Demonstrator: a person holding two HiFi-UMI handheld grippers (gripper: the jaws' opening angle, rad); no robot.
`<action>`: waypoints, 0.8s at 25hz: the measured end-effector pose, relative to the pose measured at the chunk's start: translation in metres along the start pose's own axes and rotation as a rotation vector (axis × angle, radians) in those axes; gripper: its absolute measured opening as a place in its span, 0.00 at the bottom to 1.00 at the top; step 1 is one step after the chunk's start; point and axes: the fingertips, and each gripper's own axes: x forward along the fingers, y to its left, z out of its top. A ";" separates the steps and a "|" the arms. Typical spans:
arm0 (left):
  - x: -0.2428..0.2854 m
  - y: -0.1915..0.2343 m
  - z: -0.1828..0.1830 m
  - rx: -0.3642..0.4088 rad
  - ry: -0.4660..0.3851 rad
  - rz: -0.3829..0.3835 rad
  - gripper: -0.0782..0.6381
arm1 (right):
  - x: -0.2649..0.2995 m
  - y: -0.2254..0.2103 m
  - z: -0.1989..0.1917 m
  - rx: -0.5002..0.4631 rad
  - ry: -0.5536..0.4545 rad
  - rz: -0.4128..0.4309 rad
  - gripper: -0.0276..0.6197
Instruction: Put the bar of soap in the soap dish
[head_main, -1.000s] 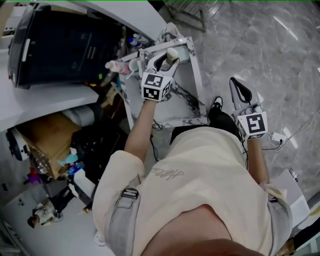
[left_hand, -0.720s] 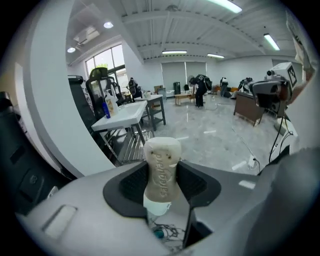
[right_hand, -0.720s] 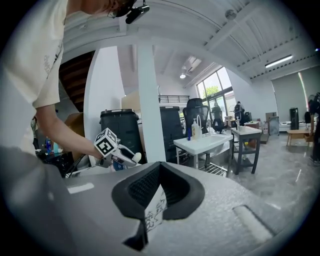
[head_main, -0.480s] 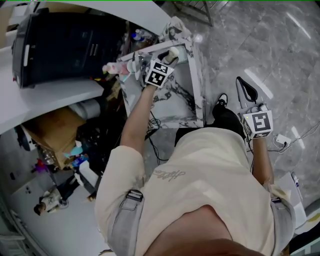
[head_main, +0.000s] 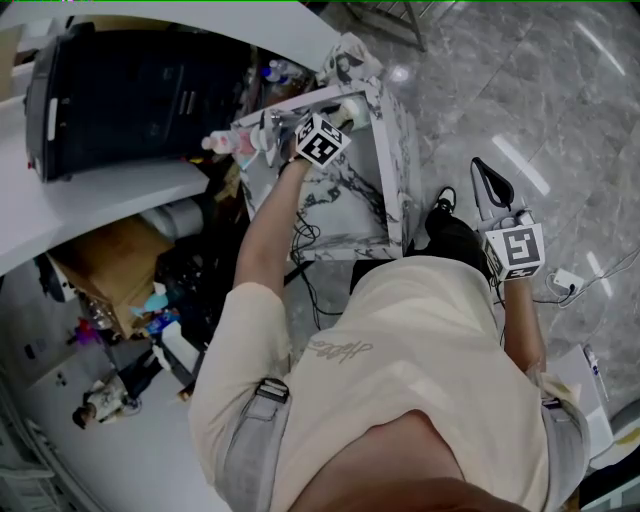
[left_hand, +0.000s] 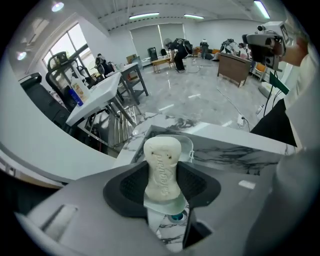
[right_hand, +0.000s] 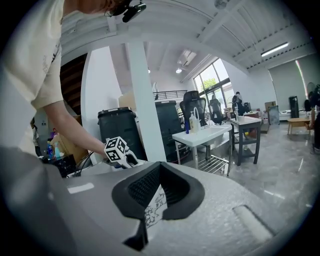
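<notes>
A cream bar of soap (left_hand: 162, 167) stands upright between the jaws of my left gripper (left_hand: 162, 172), which is shut on it. Just behind the soap, a clear soap dish (left_hand: 187, 145) sits at the far corner of the marble table (left_hand: 235, 150). In the head view the left gripper (head_main: 338, 117) holds the soap (head_main: 349, 109) over the table's far end. My right gripper (head_main: 489, 186) hangs off to the right above the floor, beside the person's leg. Its jaws meet at the tips with nothing between them (right_hand: 156, 172).
Pink and pale bottles (head_main: 224, 143) crowd the marble table's (head_main: 345, 215) far left corner. A black bin (head_main: 130, 90) stands on the white counter at left, with a cardboard box (head_main: 105, 255) and cables below. Grey tiled floor (head_main: 560, 130) lies to the right.
My left gripper has carried the soap further along the table toward its far end. The right gripper has shifted slightly right and stayed shut.
</notes>
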 end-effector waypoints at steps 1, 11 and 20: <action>0.003 0.000 0.001 0.016 0.008 -0.007 0.39 | -0.001 -0.002 -0.001 0.004 0.002 -0.003 0.03; 0.018 -0.002 0.001 0.074 0.094 -0.050 0.38 | 0.000 -0.004 0.000 0.024 0.001 -0.002 0.03; -0.008 -0.004 0.019 0.031 0.004 0.035 0.38 | 0.013 0.012 0.003 0.015 -0.008 0.048 0.03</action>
